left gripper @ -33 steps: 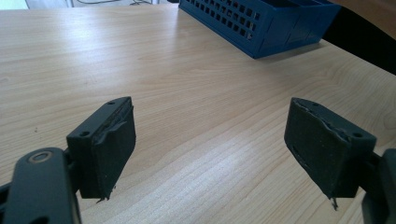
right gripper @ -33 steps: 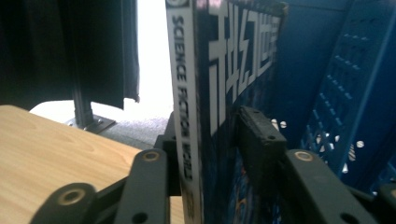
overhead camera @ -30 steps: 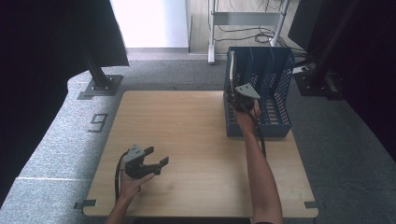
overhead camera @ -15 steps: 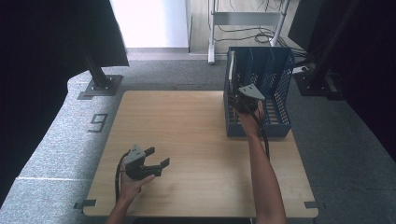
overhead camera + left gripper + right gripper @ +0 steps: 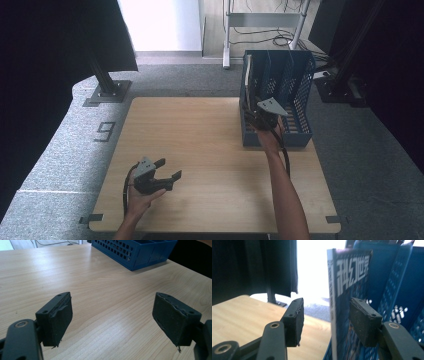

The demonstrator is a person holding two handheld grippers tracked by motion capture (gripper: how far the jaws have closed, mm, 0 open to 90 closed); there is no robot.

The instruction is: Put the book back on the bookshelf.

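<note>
A blue slotted file rack (image 5: 295, 85) stands at the table's back right. A magazine (image 5: 248, 75) stands upright in its leftmost slot. Its cover (image 5: 349, 277) is blue with white characters. My right gripper (image 5: 257, 111) is at the rack's front left corner, and in the right gripper view it (image 5: 325, 312) is open, jaws on either side of the magazine's near edge. The right jaw is close to the cover and the left jaw stands apart. My left gripper (image 5: 169, 169) hovers near the table's front left, open (image 5: 113, 312) with nothing between the jaws.
The wooden table (image 5: 200, 130) is bare between the two hands. The rack (image 5: 140, 252) lies far ahead in the left gripper view. Black curtains, a stand's foot (image 5: 107, 92) and a grey carpeted floor surround the table.
My right gripper has edged slightly right and nearer along the rack's front left corner. The left gripper has stayed put.
</note>
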